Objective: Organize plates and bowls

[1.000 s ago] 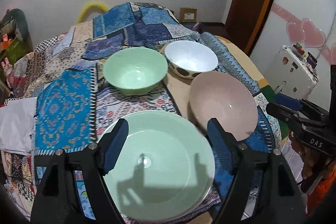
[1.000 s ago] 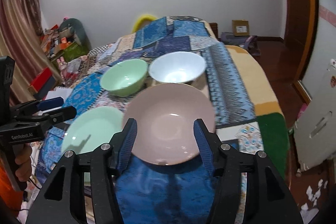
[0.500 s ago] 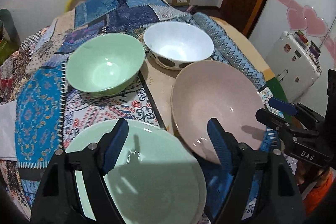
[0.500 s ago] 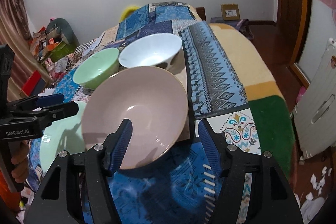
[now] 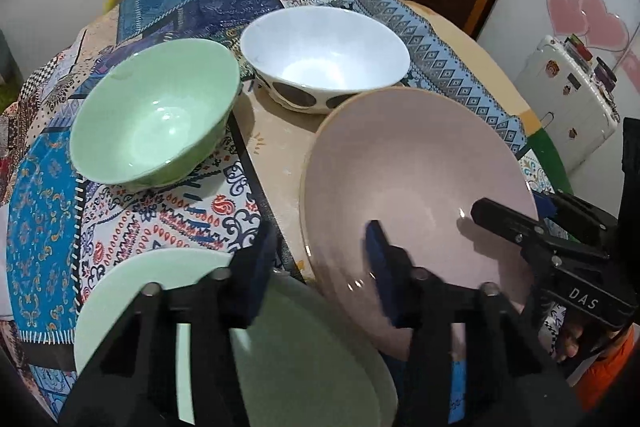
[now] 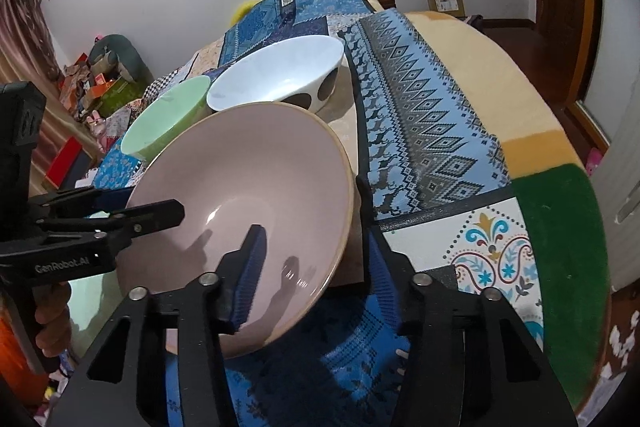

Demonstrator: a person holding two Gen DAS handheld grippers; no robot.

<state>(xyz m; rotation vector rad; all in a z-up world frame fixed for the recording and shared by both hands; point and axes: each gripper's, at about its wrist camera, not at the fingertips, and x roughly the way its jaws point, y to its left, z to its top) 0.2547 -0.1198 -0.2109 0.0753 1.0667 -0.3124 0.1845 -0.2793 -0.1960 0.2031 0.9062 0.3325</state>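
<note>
Right tongs [image 6: 316,247] apart astride pink bowl [image 6: 240,211] rim, left tongs [image 5: 320,259] apart, likewise

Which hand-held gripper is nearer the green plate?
Left. The left hand-held gripper hangs over the green plate and pink plate edges; the right hand-held gripper straddles the pink plate's far rim.

Right gripper [image 6: 314,263] stands open astride the near rim of the pink plate [image 6: 240,195]: one finger inside, one outside. The plate is tilted. Left gripper [image 6: 132,211] reaches over its left edge. Behind it sit the green bowl [image 6: 168,119] and white bowl [image 6: 276,75] on the patterned cloth [image 6: 420,115].
</note>
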